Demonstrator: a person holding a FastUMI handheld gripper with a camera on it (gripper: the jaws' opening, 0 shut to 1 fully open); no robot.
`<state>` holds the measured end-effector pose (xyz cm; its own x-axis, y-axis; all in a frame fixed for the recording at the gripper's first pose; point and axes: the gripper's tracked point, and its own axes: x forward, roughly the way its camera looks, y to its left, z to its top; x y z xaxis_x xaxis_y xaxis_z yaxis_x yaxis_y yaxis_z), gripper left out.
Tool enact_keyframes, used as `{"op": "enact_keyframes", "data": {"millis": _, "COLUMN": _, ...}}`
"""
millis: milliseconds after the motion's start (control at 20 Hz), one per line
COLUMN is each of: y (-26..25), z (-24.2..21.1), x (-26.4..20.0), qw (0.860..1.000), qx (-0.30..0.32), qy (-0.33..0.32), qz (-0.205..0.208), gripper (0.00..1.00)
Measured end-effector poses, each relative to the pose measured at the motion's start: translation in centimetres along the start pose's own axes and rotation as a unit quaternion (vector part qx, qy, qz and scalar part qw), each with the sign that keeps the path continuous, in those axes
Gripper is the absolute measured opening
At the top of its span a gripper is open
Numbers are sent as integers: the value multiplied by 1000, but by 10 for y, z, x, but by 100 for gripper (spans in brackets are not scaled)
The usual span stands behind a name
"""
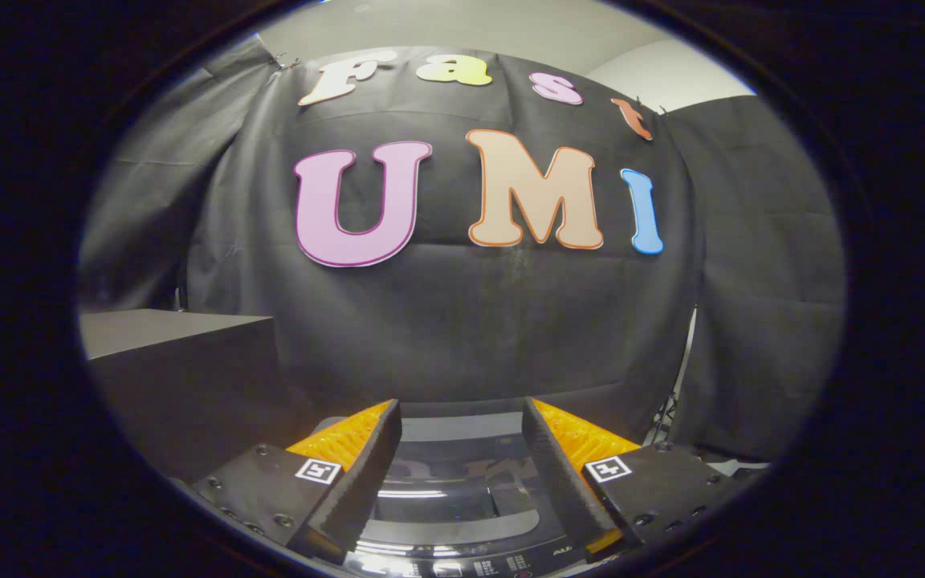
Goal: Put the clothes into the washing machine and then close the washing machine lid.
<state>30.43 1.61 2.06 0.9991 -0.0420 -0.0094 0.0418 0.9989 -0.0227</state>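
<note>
- While I hold my gripper [461,449] level, low in the middle of the frame, its two fingers stand well apart with nothing between them.
- Each of my fingers [366,474] has a black ribbed pad on the inner face, orange plastic on the outer side, and a small square black-and-white marker on the mount behind it.
- Through the gap between the fingers, at the bottom centre of the frame, I look down on the washing machine [454,514]; its dark glossy lid [438,502] lies flat and shut, throwing back streaks of light.
- A strip of the machine's control panel [462,566] shows at the very bottom edge, just under my fingertips.
- At the lower left of the frame stands a dark grey box [181,361], beside the machine.
</note>
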Motion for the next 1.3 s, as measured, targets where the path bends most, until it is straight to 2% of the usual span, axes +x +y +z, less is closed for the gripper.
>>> {"op": "enact_keyframes", "data": {"millis": 400, "y": 5, "z": 6, "x": -57, "qw": 998, "qx": -49, "qy": 27, "qz": 23, "gripper": 97}}
{"op": "enact_keyframes", "data": {"millis": 650, "y": 11, "z": -6, "x": -101, "qw": 997, "qx": -46, "qy": 36, "qz": 44, "gripper": 97}}
{"op": "enact_keyframes", "data": {"millis": 900, "y": 14, "z": -12, "x": -130, "qw": 998, "qx": -9, "qy": 21, "qz": 56, "gripper": 97}}
{"op": "enact_keyframes", "data": {"millis": 1100, "y": 16, "z": 3, "x": -142, "qw": 996, "qx": -64, "qy": 3, "qz": 68, "gripper": 97}}
{"op": "enact_keyframes", "data": {"millis": 1150, "y": 24, "z": 7, "x": -144, "qw": 993, "qx": -76, "qy": -7, "qz": 86, "gripper": 97}}
{"op": "enact_keyframes", "data": {"millis": 1250, "y": 37, "z": 11, "x": -144, "qw": 990, "qx": -85, "qy": -16, "qz": 113, "gripper": 97}}
{"op": "enact_keyframes", "data": {"millis": 1300, "y": 39, "z": 12, "x": -144, "qw": 991, "qx": -73, "qy": -24, "qz": 109, "gripper": 97}}
